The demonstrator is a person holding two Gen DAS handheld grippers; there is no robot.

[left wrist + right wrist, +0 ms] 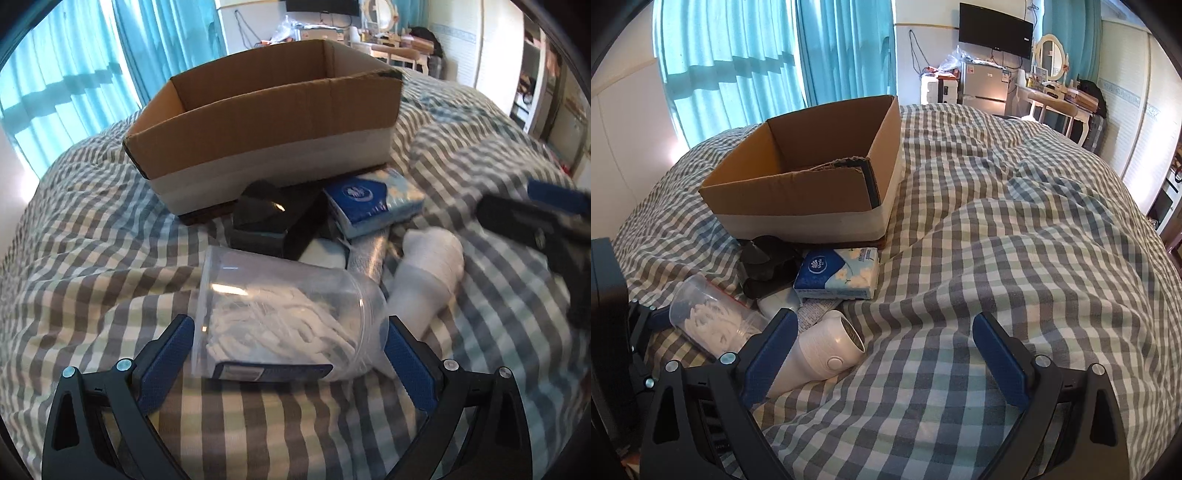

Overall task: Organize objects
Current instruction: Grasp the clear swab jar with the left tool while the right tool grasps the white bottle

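Left hand-held gripper (290, 347) straddles the clear plastic jar (284, 317) lying on the bed (92, 236), jaws apart. Squeeze gently, centred, then lift toward the cardboard box (266, 122). Right hand-held gripper (882, 354) hovers agape, empty.

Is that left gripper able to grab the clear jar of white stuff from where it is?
Probably yes. The left gripper is open with the clear plastic jar lying on its side between its blue fingers; nothing blocks it. The white handheld device lies just beside it.
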